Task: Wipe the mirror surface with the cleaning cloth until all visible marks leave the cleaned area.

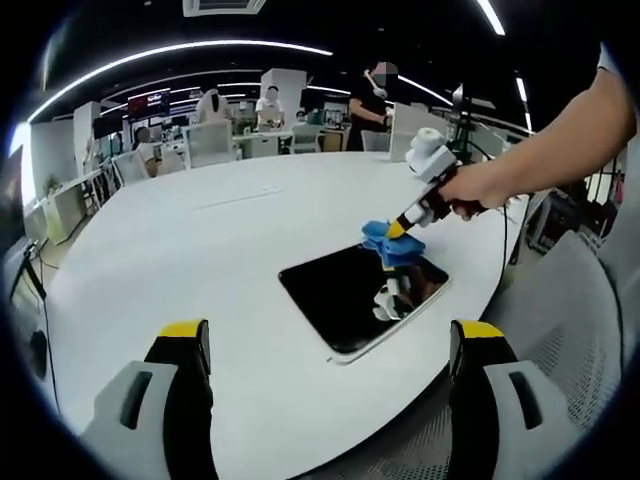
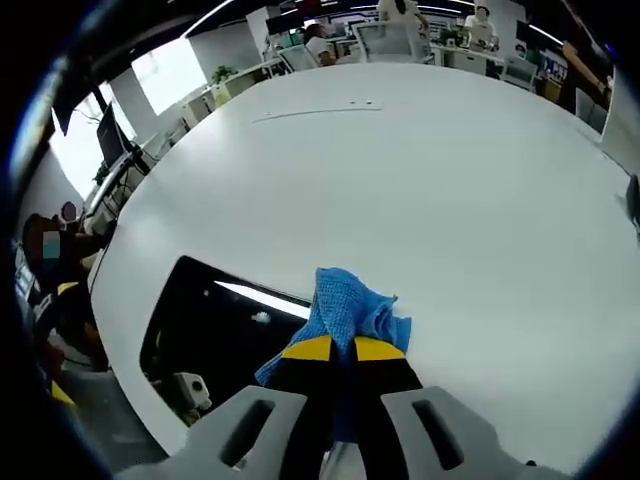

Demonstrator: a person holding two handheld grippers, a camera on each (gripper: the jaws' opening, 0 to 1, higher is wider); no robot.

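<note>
A dark rectangular mirror (image 1: 345,300) lies flat on the white table (image 1: 200,260) near its front edge. A blue cleaning cloth (image 1: 392,242) rests on the mirror's far right corner, and my right gripper (image 1: 396,230), held by a hand, is shut on it. In the right gripper view the cloth (image 2: 345,308) bunches out from between the closed yellow-tipped jaws of the right gripper (image 2: 341,350), at the mirror's (image 2: 215,330) edge. My left gripper (image 1: 325,340) hovers open at the table's near edge, short of the mirror, with nothing between its jaws.
The big white oval table stretches far beyond the mirror. Several people, chairs and desks (image 1: 260,125) stand behind it. A grey chair back (image 1: 590,330) is at the right. The mirror reflects ceiling lights (image 2: 262,297).
</note>
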